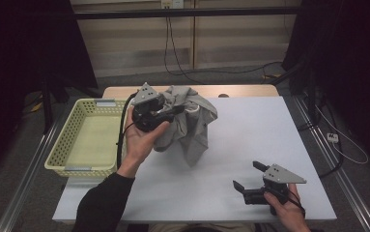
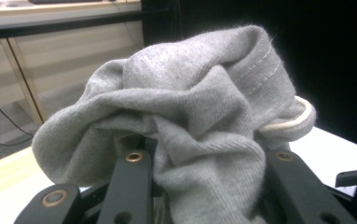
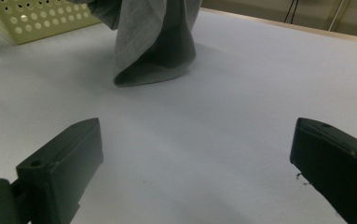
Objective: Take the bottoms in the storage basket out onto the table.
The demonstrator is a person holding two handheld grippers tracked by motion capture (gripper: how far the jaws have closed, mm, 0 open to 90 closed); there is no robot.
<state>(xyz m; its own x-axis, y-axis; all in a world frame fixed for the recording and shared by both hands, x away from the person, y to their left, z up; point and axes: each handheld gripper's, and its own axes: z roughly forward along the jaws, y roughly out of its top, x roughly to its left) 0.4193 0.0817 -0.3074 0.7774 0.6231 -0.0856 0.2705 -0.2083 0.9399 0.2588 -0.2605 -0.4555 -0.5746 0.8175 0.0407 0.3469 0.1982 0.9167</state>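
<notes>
Surface: table (image 1: 269,145) w/ a plain white top, matte, no marks seen in high view; a strip of pale wood edge shows along its far side. A small dark spot sits on that wood strip, too small to identify. Right gripper view shows the same white top, smooth, w/ a soft shadow under the hanging cloth.

Room: dim. Black drapes at both sides of high view. Beige wall panels at back, a dark rail across the top, a wall outlet w/ black cables running down to a grey floor. A white cable and a small white plug lie on the floor at right. Metal rails run along the floor on both sides of the table.

Basket (image 1: 83,137): pale yellow, perforated walls, at the table's left edge, partly overhanging it. Nothing seen inside.

Cloth (image 1: 190,121): grey knit garment, bunched, raised off the table at far centre-left, its lower end hanging to or just above the top; contact cannot be confirmed. Left gripper view shows stitched hem and a cream trim edge.

Left gripper (image 1: 165,111): held up in left hand (image 1: 141,140), just right of the basket, jaws clamped on the cloth, fabric heaped over them.

Right gripper (image 1: 249,176): in right hand (image 1: 286,208) at near right, low over the table, jaws spread wide, nothing between them, well apart from the cloth.
</notes>
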